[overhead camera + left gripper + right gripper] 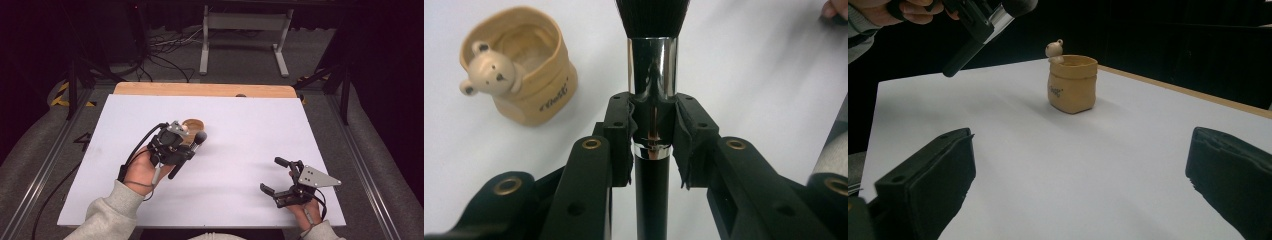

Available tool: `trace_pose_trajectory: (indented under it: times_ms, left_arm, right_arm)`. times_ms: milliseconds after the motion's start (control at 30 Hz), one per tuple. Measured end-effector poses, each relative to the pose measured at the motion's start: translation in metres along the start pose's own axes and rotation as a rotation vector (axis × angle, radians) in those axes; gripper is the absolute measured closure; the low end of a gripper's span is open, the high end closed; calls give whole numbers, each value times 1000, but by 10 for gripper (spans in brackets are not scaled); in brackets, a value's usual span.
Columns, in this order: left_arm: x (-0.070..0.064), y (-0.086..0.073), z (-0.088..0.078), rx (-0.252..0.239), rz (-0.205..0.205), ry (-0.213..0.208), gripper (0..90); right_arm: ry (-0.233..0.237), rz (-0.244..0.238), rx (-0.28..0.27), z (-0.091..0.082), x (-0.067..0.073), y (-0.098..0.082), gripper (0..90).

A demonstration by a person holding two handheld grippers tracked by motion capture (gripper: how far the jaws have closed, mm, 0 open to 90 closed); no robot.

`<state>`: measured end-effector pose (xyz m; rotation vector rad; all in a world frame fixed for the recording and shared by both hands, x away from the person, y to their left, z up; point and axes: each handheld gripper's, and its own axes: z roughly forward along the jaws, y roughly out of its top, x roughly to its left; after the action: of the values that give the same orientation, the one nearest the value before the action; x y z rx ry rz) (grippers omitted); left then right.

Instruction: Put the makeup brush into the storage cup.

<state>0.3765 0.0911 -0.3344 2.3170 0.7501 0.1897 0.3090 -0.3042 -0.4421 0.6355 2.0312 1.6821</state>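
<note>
Gripping 1 brush (652, 75), 1 bear cup (524, 75) nearby.

The right gripper (1080, 185) holds its two black jaws wide apart over the white table sheet (1073, 165), nothing between them. A tan pouch-shaped cup with a small bear figure (1072, 82) stands near the far wooden edge. Top left, the left gripper (980, 20) clamps a black-handled makeup brush with a silver ferrule (983, 34), raised above the sheet.

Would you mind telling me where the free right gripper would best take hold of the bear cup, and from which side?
Probably the cup wall opposite the bear figure, coming from above with one jaw inside the open mouth and one outside. The cup stands upright and apart on the table, and the right gripper is open.
</note>
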Motion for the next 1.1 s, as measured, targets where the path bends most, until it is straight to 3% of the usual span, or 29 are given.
trace_pose_trajectory:
  times_ms: [233,433,733,867,967,1100]
  left_arm:
    - [2,-3,-3,-98,14,-34,708]
    - [1,-7,-4,-192,84,-17,708]
    - [8,-13,-2,-318,120,-46,707]
    - [13,-14,-2,-368,135,-62,707]
    - [17,-14,-3,-415,173,-81,707]
    - [24,-13,-6,-463,174,-118,707]
  right_arm:
    - [1,-2,-1,0,0,0,0]
    - [1,-4,-2,0,0,0,0]
    - [-3,-8,-8,-1,0,1,0]
    - [-3,-9,-8,-1,0,1,0]
    - [-3,-8,-10,-1,0,1,0]
    - [-3,-8,-11,-2,0,1,0]
